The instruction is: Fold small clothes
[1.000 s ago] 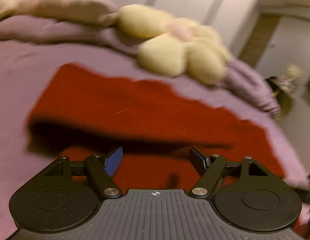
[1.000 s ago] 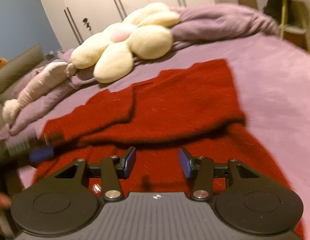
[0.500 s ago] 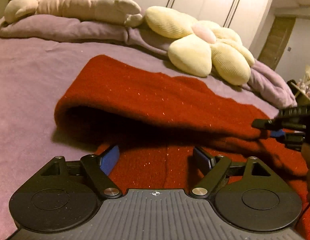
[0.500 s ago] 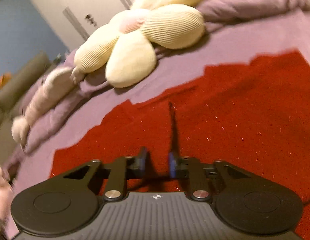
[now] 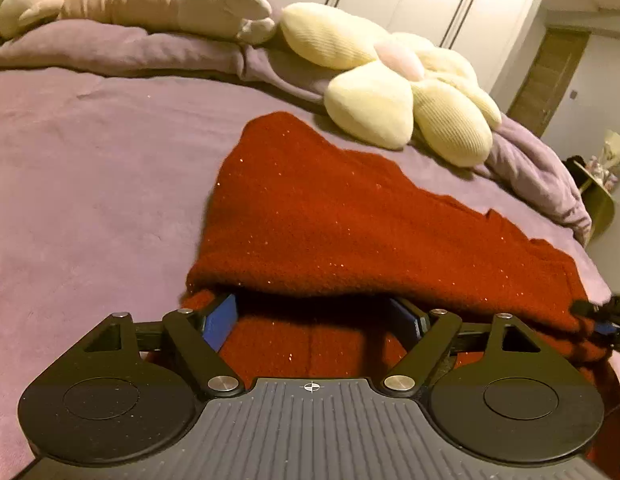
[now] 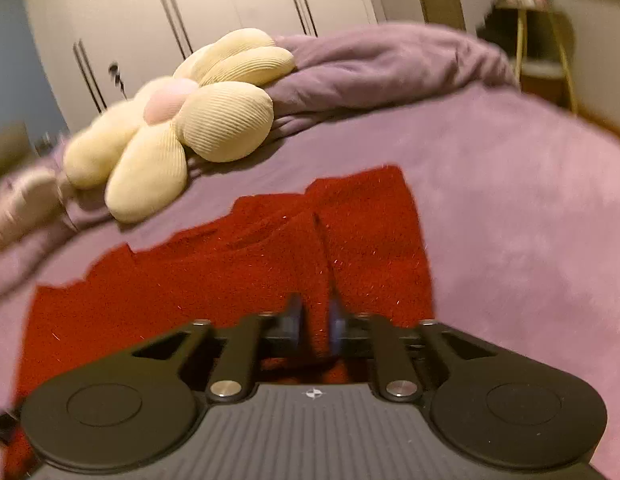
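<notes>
Red knit, a small sweater [image 5: 349,220], lies spread on the purple bed cover [image 5: 90,160], its long axis running roughly from one gripper's side across to the other's, with the cream flower cushion [image 5: 405,92] and a rolled plush toy [image 5: 150,0] well beyond it toward the wardrobe doors.

In the left wrist view the left gripper [image 5: 317,320] stands released, its blue pads wide apart. A thick rolled fold of the sweater hangs just ahead of and partly over the fingertips, with a flatter layer of the same cloth beneath; neither pad presses on it.

In the right wrist view the right gripper [image 6: 315,326] has its jaws close together with a raised ridge of red cloth between them. They have just been opening a little after a tighter pinch, and the blur makes it hard to say whether the pads press on the ridge, so I cannot tell if the cloth is truly grasped.

The coming move, as I judge it, turns on the fold edge: it sits directly in front of the left jaws, nearer to that hand, while the right hand sits at the far end of the same edge. Both ends likely need a hold before the fold can be carried over evenly.
</notes>
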{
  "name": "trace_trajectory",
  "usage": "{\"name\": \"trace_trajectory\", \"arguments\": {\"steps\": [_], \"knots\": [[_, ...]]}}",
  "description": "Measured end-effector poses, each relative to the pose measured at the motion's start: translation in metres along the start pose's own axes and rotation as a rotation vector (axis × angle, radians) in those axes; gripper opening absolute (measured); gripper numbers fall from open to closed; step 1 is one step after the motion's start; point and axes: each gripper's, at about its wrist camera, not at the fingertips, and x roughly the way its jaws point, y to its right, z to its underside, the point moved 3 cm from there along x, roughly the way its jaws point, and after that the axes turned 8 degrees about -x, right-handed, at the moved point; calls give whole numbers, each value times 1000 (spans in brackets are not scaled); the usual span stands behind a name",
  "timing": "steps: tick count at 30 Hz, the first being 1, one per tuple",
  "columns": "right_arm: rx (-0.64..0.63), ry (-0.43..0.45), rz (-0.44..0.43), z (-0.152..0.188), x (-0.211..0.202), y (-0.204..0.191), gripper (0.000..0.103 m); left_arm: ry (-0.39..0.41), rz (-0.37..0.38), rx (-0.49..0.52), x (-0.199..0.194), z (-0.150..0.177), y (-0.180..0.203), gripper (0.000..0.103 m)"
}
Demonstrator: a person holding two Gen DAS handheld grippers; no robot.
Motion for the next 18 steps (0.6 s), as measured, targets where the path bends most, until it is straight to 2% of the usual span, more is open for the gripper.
{"name": "trace_trajectory", "arguments": {"steps": [1,2,4,6,7,10,13,14,16,18], "knots": [[49,-9,-44,0,2,3,44,-3,-1,0,0,0,0,85],[83,-8,-69,-1,4,5,48,-7,-2,-2,0,-1,1,85],[50,-19,-53,-5,13,-4,48,-6,1,-13,-3,-2,3,85],[-33,-37,-21,-6,20,-14,27,-7,16,-21,-7,-2,4,85],[-75,-33,-5,-6,20,-19,9,-8,21,-24,-9,-2,6,85],[-177,39,33,-13,2,-25,8,-9,52,-45,-21,-3,8,85],[-285,150,205,-17,-18,-22,8,-5,75,-51,-31,-5,10,85],[-306,149,248,-15,-18,-18,8,-12,72,-50,-31,-5,10,85],[-302,75,225,-9,-7,-7,8,-23,64,-35,-28,-5,14,85],[-314,31,234,-3,1,-3,16,-31,33,-6,-23,-7,21,83]]}}
